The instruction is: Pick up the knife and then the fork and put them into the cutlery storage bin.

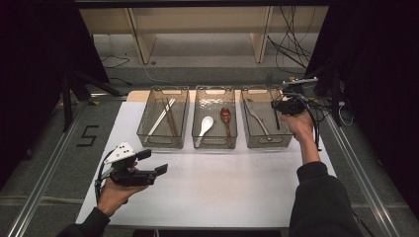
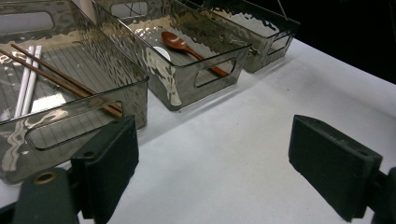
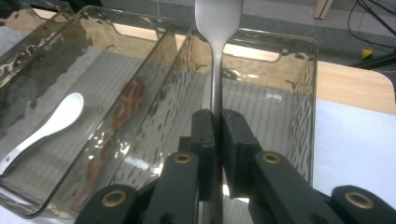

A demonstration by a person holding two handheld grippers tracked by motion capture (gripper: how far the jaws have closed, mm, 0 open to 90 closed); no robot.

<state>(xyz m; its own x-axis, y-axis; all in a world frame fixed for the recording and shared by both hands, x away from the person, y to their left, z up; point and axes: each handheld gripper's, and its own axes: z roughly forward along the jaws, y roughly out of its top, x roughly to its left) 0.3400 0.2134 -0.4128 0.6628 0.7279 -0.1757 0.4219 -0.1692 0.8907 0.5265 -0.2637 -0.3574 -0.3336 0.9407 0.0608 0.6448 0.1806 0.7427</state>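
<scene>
Three smoky clear bins stand in a row at the back of the white table point(image 1: 212, 187). My right gripper point(image 1: 275, 105) hangs over the right bin point(image 1: 267, 142), shut on the thin stem of a silver metal utensil point(image 3: 217, 56), which points away from it and is cut off by the top edge in the right gripper view; its jaws point(image 3: 218, 140) pinch the stem. A silver fork point(image 1: 257, 118) lies in that bin. My left gripper point(image 1: 153, 162) is held low over the table's front left, open and empty, its pads point(image 2: 105, 163) wide apart.
The left bin point(image 1: 163, 140) holds white and brown chopsticks point(image 2: 56, 77). The middle bin point(image 1: 215, 143) holds a white spoon point(image 1: 205, 126) and a brown spoon point(image 2: 182, 46). Metal rails run along both table sides, cables lie at the back right, and wooden shelving stands behind.
</scene>
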